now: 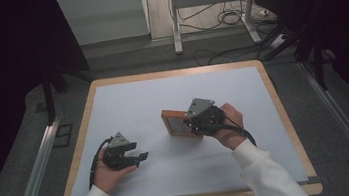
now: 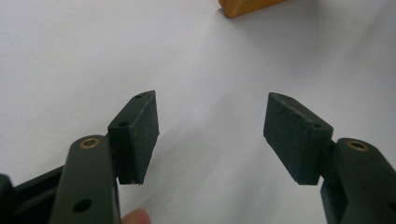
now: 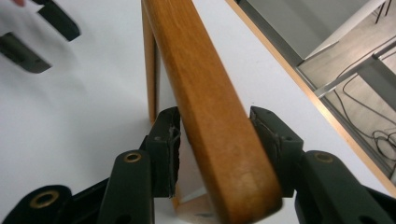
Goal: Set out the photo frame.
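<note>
Left side: the left gripper [image 1: 137, 158] rests low on the white sheet covering the wood-rimmed bench [image 1: 83, 120], held in the person's left hand [image 1: 105, 173]; in the left gripper view its two black jaws stand wide apart with nothing between them, and one corner of the frame shows at the top edge. Centre: the small rectangular wooden frame with orange-brown rails and a grey panel [image 1: 179, 123] sits near the middle of the bench, tilted up off the sheet rather than lying flat. Right side: the right gripper [image 3: 214, 140] is clamped across one rail of that frame, a pad [image 3: 167, 149] pressed to each face of the rail, with the person's right hand [image 1: 230, 127] behind it. Judgement: the step in hand appears to be lifting or standing the frame by its rail. The next move likely calls for a firm, steady hold and a controlled turn, since a narrow rail may pivot between the pads; the free left gripper is placed to come across and steady the far edge.
</note>
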Tool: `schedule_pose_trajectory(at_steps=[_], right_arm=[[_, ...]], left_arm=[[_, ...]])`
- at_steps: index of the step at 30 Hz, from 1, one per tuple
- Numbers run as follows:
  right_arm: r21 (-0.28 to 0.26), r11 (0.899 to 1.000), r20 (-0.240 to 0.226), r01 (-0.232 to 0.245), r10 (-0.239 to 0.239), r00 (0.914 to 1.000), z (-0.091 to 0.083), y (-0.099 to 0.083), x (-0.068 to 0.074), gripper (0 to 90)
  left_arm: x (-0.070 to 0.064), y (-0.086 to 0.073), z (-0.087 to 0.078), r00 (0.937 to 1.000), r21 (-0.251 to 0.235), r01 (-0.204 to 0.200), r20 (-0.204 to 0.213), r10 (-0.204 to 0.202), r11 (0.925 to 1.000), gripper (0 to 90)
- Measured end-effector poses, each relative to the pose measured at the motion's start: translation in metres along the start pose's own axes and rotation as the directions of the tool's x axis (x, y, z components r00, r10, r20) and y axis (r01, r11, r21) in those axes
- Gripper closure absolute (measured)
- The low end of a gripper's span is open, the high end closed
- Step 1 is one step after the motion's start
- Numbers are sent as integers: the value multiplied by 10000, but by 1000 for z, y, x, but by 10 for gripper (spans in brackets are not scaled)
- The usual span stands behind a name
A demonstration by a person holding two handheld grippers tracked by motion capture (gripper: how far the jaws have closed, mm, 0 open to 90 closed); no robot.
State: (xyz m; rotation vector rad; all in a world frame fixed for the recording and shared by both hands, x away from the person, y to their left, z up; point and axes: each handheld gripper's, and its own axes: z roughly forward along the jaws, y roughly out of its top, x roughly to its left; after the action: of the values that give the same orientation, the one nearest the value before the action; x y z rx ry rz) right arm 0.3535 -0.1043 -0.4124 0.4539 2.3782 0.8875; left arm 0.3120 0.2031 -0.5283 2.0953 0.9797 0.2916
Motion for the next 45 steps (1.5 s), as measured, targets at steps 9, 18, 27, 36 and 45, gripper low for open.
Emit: schedule_pose_trajectory(at_steps=[9,18,27,36,45], right_arm=[[7,9961,-72,-881,881,9961,16,-4,-20,506],[-75,9891,214,-1468,1469,9889,27,-7,-28,421],[-23,9769,460,-2139,2138,9758,38,-15,-38,367],[-119,9671,552,-2540,2543,9656,44,-19,-43,311],[-279,9453,698,-3249,3260,9428,52,-20,-47,257]], left_arm=[[-1,0,0,10000,-19,-15,25,15,10000,355],[-1,0,0,10000,-14,-72,19,72,10000,354],[-1,1,0,10000,22,-76,58,76,10000,354],[-1,1,0,9999,17,-96,48,96,10000,353],[-2,1,0,9999,24,-124,63,124,9999,353]])
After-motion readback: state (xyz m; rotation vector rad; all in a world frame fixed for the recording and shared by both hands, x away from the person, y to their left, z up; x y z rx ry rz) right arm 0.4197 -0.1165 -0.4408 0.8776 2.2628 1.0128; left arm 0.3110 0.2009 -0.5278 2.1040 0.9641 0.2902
